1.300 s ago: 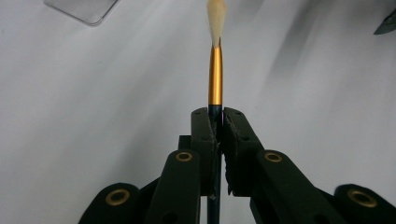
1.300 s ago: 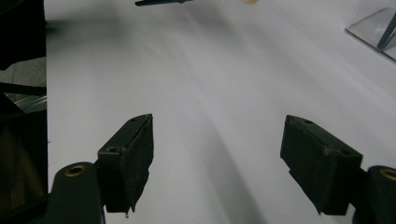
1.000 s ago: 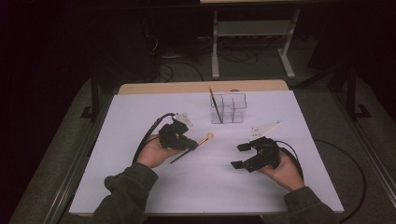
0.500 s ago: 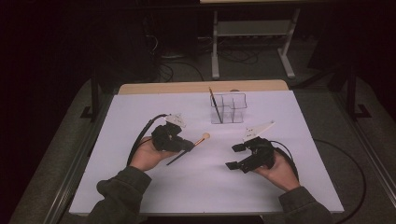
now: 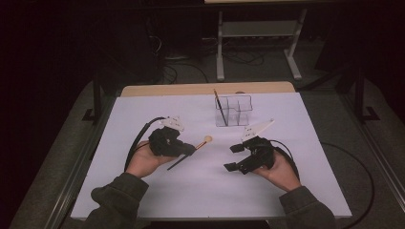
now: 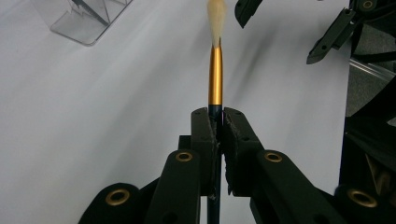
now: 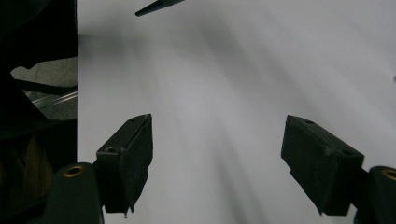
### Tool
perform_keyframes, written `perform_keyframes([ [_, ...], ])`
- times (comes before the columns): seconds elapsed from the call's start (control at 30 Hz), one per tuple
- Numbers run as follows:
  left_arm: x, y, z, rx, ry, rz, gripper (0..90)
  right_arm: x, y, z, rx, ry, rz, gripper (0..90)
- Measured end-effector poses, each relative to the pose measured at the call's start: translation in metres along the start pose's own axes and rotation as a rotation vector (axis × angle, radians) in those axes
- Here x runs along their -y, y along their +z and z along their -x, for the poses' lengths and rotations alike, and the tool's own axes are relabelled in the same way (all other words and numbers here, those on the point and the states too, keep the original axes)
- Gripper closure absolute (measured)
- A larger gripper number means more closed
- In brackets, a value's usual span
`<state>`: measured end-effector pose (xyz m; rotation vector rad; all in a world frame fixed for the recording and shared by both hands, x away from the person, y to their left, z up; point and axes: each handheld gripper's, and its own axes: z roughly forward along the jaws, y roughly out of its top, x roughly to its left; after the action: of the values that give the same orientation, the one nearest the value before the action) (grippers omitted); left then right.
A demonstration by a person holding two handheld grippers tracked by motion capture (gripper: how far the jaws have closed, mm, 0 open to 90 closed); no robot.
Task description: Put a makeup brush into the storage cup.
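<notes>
My left gripper (image 5: 190, 150) is shut on a paintbrush (image 5: 203, 142) left of the table's middle. Its pale bristle tip points right and away from me, and its dark handle sticks out behind the jaws. In the left gripper view the jaws of my left gripper (image 6: 218, 126) pinch the dark shaft just below the paintbrush's gold ferrule (image 6: 215, 70). My right gripper (image 5: 234, 157) hovers open to the right of the brush with nothing between its pads (image 7: 133, 154). The handle's pointed end (image 7: 156, 6) shows at the top of the right gripper view.
A clear plastic organizer (image 5: 235, 110) stands at the back middle of the white table (image 5: 191, 200), with a dark stick (image 5: 219, 106) upright in it. Its corner (image 6: 84, 18) shows in the left gripper view. A metal stand (image 5: 258, 33) and cables lie on the floor beyond.
Both hands have drifted a little to the left and slightly up. The brush went along in the left gripper. The right gripper's jaws stay just as wide.
</notes>
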<state>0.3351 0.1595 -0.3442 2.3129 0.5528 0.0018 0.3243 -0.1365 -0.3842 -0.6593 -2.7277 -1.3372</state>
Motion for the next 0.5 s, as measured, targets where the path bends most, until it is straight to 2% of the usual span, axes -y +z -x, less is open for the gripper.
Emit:
perform_keyframes([
  [0.23,0.001,-0.004,0.004,0.007,0.019,0.015,83.3,-0.009,0.001,-0.003,-0.03,-0.003,0.027,24.8],
  [0.5,0.001,-0.005,0.011,0.016,0.036,0.026,83.3,-0.014,0.003,-0.005,-0.044,0.0,0.021,25.7],
])
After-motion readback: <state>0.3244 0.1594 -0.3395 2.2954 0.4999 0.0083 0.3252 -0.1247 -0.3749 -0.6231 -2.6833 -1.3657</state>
